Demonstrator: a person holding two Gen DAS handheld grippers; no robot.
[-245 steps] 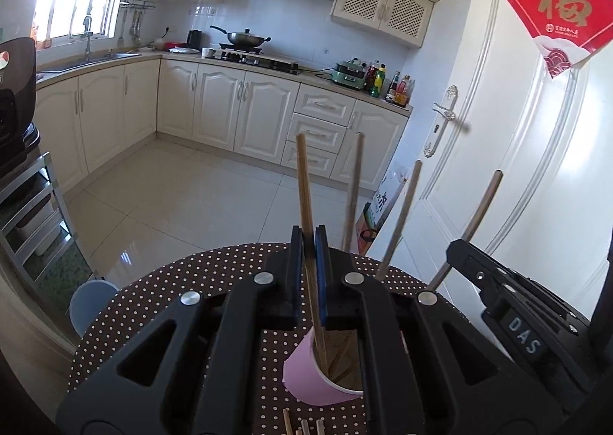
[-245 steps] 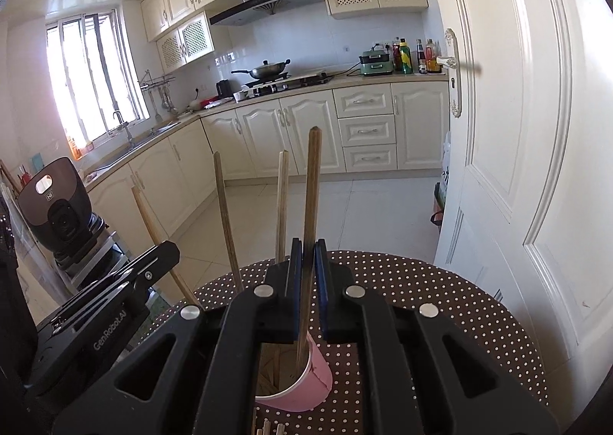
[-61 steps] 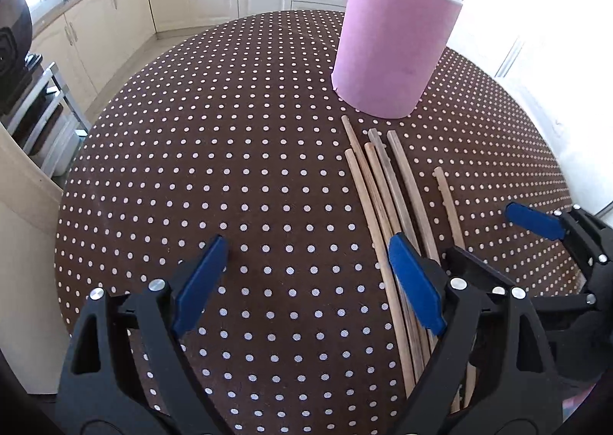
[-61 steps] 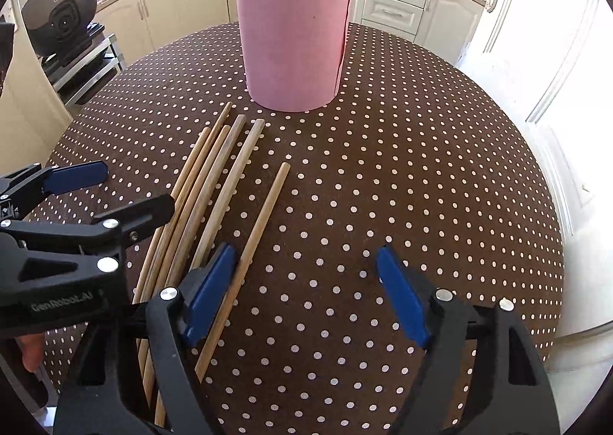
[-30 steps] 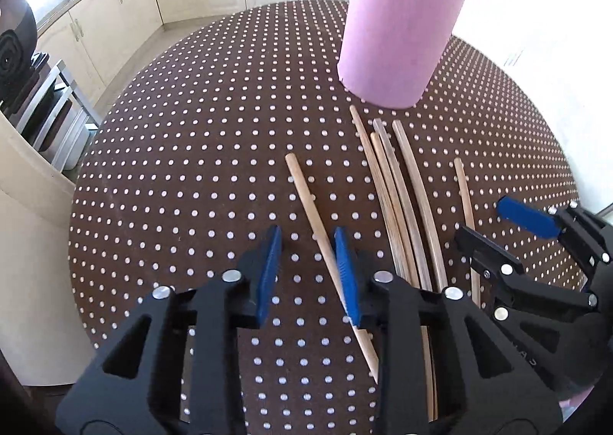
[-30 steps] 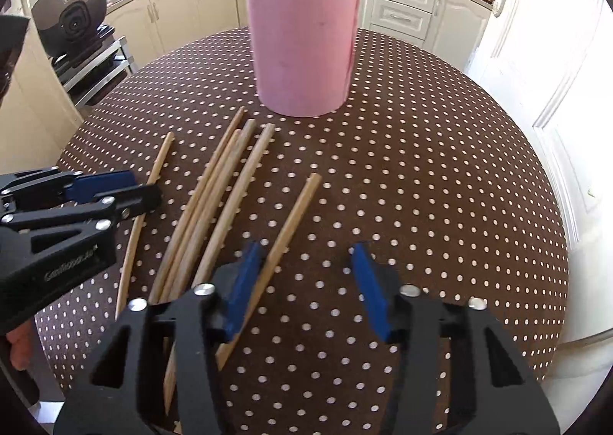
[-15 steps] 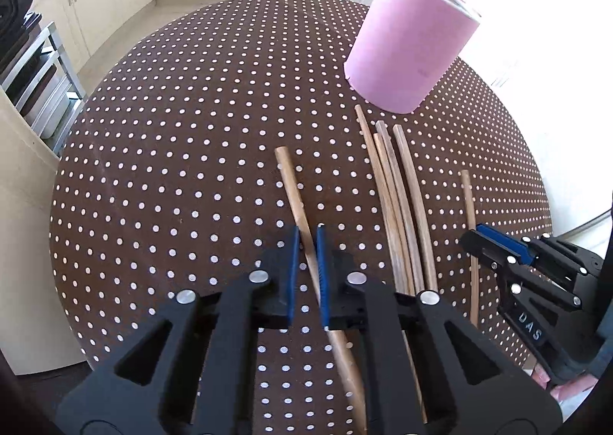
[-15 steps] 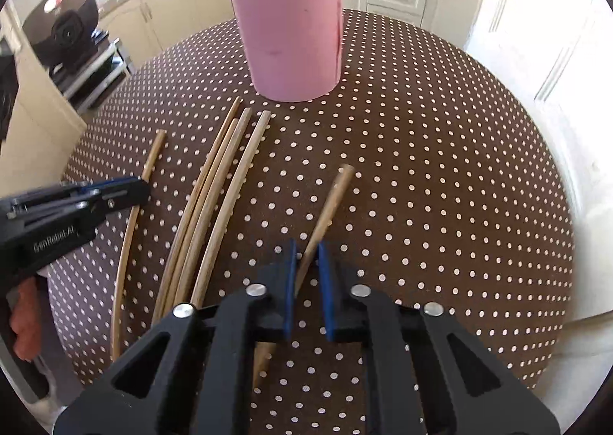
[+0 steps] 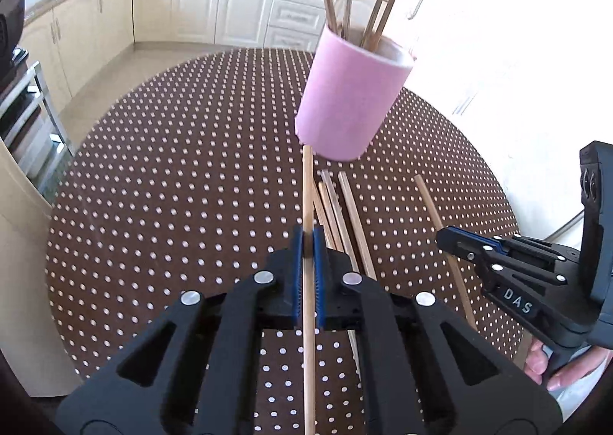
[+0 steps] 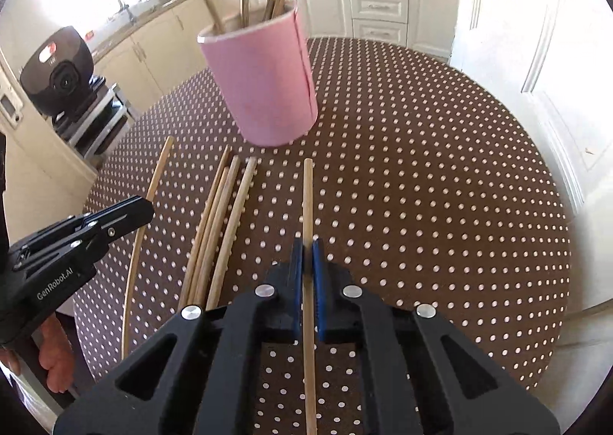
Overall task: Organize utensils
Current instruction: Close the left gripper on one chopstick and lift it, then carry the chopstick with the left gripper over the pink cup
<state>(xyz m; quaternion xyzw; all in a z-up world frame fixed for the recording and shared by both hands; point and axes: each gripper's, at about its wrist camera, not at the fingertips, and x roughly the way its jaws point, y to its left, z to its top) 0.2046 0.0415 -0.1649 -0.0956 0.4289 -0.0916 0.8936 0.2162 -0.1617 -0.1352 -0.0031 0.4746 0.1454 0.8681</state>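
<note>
On the round worktop [image 9: 161, 174] with its brown, white-dotted cloth, a pink cup [image 9: 350, 98] stands near the far side, several wooden sticks already upright inside it and leaning against its rim. The left gripper [image 9: 307, 239] is clenched on a single chopstick [image 9: 307, 190], its blue pads pressed to either side of the shaft — the free end points toward the base of the cup. The right gripper [image 10: 307, 247] is likewise clamped on a second chopstick [image 10: 307, 197], which points forward to the right of the cup's base. Between the two held sticks a loose bundle of chopsticks [image 10: 218, 220] lies flat on the cloth, packed close together, their far tips just short of the cup. In the right wrist view the left gripper hangs beside the bundle, over the cloth's left edge. A black appliance [image 10: 59, 75] sits on a metal rack beyond the worktop.
</note>
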